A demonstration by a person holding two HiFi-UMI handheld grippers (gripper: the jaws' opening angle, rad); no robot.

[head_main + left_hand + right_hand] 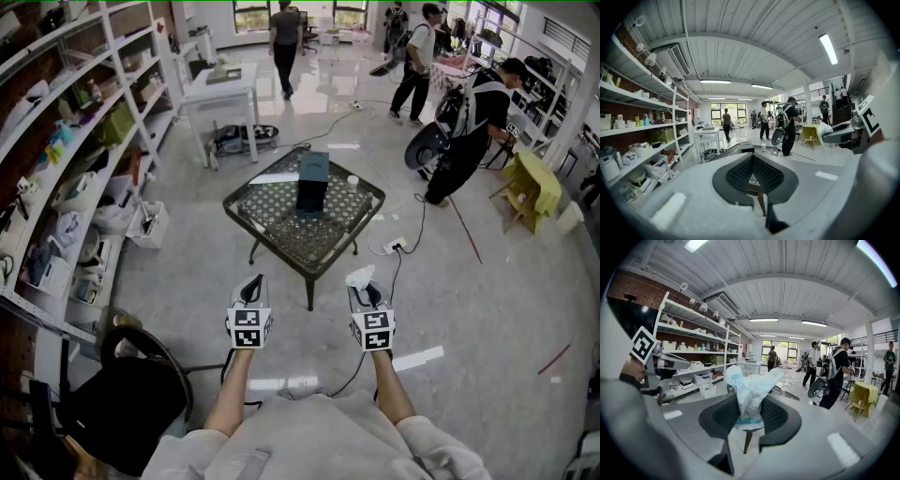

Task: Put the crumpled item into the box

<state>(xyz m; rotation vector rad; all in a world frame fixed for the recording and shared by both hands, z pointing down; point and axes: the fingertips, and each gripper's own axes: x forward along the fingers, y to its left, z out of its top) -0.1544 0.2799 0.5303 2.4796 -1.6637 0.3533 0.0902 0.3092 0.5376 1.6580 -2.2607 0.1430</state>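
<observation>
My right gripper (364,284) (750,405) is shut on the crumpled item (751,389), a white plastic wrapper with blue print that sticks up from between the pads (360,275). It hangs above the floor, short of the near corner of the metal lattice table (255,214). The box (312,182) stands on the table's middle, dark with a teal top, and shows beyond my left jaws (747,147). My left gripper (253,285) (752,157) is beside the right one, its jaws together with nothing between them.
A small white cup (352,182) stands on the table right of the box. Shelving (84,169) lines the left wall. A black chair (122,398) is at my lower left. A white desk (223,94) and several people stand beyond; cables (398,246) cross the floor.
</observation>
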